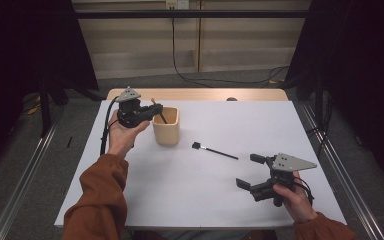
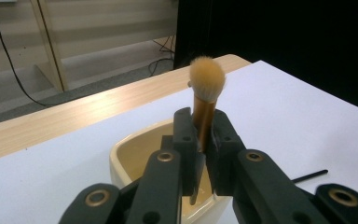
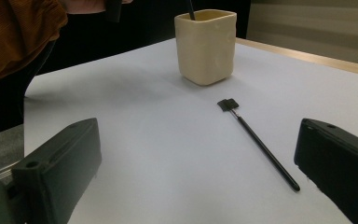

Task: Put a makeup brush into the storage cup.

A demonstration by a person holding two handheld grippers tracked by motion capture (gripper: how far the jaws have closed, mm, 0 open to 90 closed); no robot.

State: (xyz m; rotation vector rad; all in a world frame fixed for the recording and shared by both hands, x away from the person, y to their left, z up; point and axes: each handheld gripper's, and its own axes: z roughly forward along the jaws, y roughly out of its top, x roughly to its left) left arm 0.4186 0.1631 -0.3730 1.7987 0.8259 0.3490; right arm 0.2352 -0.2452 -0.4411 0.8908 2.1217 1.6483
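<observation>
Left gripper [image 2: 204, 140] is clamped on a fluffy makeup brush [image 2: 206, 93] over the cream cup [image 2: 135, 154], as its own view reveals. Right gripper [image 1: 254, 172] rests with jaws apart; a thin black brush [image 3: 256, 140] lies ahead.

We are seeing a cream cup [image 1: 166, 127] standing on the white table [image 1: 180, 185], a tan-bristled brush [image 2: 206, 91] with a copper ferrule showing above the cup, and a black applicator [image 1: 215, 150] lying just right of the cup. We are wearing rust-orange sleeves [image 1: 100, 200].
</observation>
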